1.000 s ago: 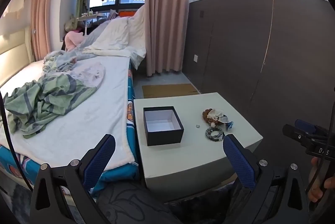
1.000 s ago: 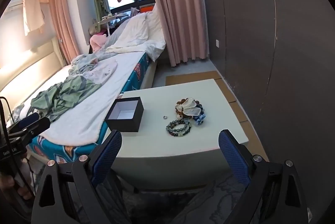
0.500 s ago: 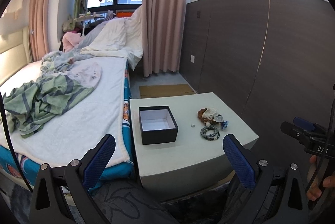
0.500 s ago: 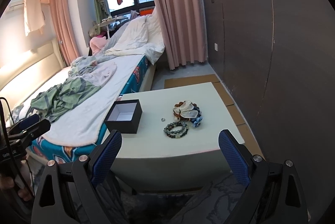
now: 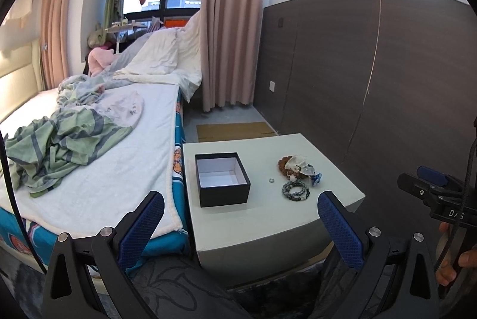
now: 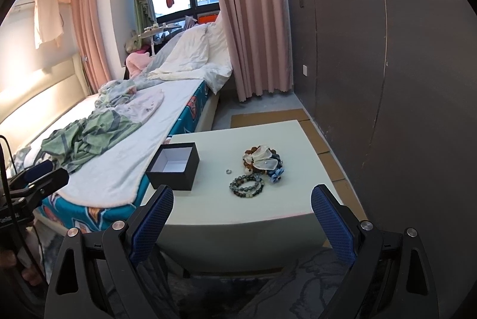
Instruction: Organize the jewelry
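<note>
An open black box (image 5: 222,183) (image 6: 174,165) with a white inside stands empty on a pale low table (image 5: 268,217) (image 6: 268,202). To its right lie a small silver ring (image 5: 271,179) (image 6: 228,171), a dark beaded bracelet (image 5: 295,190) (image 6: 246,185), and a pile with brown beads, a cream hair bow and a blue clip (image 5: 296,166) (image 6: 263,159). My left gripper (image 5: 240,222) is open and empty, short of the table's front edge. My right gripper (image 6: 241,219) is open and empty, also short of the table.
A bed (image 5: 98,158) with rumpled green and white bedding butts against the table's left side. A dark panelled wall (image 5: 372,86) runs along the right. Cardboard (image 5: 235,130) lies on the floor behind the table. A dark patterned rug (image 6: 238,295) lies in front.
Both views have shifted a little: the table and jewelry sit slightly lower and nearer in the frames. Both grippers stay open and empty. Nothing on the table has moved.
</note>
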`<state>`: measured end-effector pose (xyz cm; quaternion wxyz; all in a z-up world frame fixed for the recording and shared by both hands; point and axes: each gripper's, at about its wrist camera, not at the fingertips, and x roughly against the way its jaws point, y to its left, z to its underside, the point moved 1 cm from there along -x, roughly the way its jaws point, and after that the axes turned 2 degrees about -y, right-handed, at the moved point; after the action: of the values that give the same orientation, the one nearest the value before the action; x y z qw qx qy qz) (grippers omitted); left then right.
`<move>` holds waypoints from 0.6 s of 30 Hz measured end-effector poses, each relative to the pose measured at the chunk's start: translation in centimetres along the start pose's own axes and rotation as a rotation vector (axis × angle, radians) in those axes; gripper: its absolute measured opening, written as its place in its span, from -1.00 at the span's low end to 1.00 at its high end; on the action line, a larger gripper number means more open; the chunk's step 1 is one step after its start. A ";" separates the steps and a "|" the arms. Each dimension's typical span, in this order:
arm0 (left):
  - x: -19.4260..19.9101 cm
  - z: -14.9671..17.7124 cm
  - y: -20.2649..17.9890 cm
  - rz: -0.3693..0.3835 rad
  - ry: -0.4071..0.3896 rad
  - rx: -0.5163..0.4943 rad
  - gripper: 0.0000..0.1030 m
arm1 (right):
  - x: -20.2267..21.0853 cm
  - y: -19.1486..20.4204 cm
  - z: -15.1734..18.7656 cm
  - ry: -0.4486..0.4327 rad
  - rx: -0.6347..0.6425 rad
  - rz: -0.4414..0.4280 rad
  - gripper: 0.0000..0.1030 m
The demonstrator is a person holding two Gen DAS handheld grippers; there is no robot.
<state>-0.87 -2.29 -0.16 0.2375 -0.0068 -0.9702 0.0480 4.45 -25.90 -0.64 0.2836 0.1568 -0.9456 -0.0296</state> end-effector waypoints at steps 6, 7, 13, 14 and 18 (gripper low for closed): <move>0.1 -0.2 -0.2 0.003 0.007 0.001 0.99 | 0.2 0.0 0.1 -0.015 0.014 0.006 0.83; 0.2 -0.2 -0.3 0.001 0.007 -0.002 0.99 | 0.3 0.1 0.1 -0.017 0.014 0.005 0.83; 0.5 -0.3 -0.7 -0.001 -0.002 0.001 0.99 | 0.6 0.4 0.1 -0.030 0.032 0.008 0.83; 0.5 -0.4 -0.8 -0.002 -0.002 0.003 0.99 | 0.7 0.4 0.2 -0.030 0.033 0.004 0.83; 0.8 -0.4 -0.4 -0.008 -0.012 0.000 0.99 | 0.6 1.0 0.1 -0.027 0.043 -0.001 0.83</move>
<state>-1.34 -2.64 0.63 0.2321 -0.0025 -0.9716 0.0471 3.64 -25.18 -0.27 0.2673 0.1629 -0.9497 -0.0115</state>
